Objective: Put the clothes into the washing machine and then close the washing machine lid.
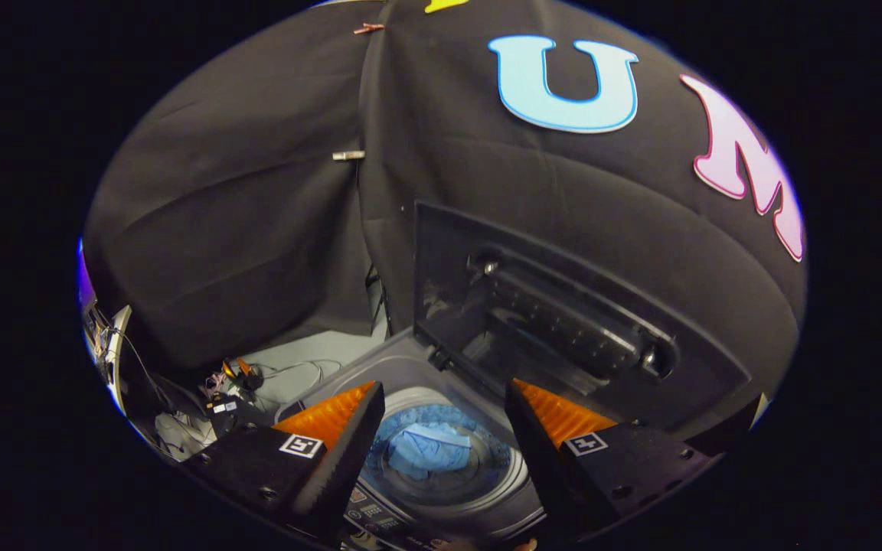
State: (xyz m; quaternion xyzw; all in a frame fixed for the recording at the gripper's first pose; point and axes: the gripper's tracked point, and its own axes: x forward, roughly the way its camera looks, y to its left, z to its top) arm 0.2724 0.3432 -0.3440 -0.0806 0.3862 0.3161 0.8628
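A grey top-loading washing machine [410, 371] stands just ahead of my fingers. Its dark lid [556, 321] is raised upright against the black cloth wall behind it. Down in the round drum lies a blue garment [429, 450], seen in the gap between my fingers. My gripper [445, 402] hangs above the drum opening, open, with nothing held between the fingers. The machine's control panel [372, 513] shows below the drum, near the left finger.
Left of the machine, on a grey floor patch [295, 367], lie cables, small orange-and-black tools [238, 375] and white cloth [181, 432]. Black cloth walls close the space behind and to both sides.
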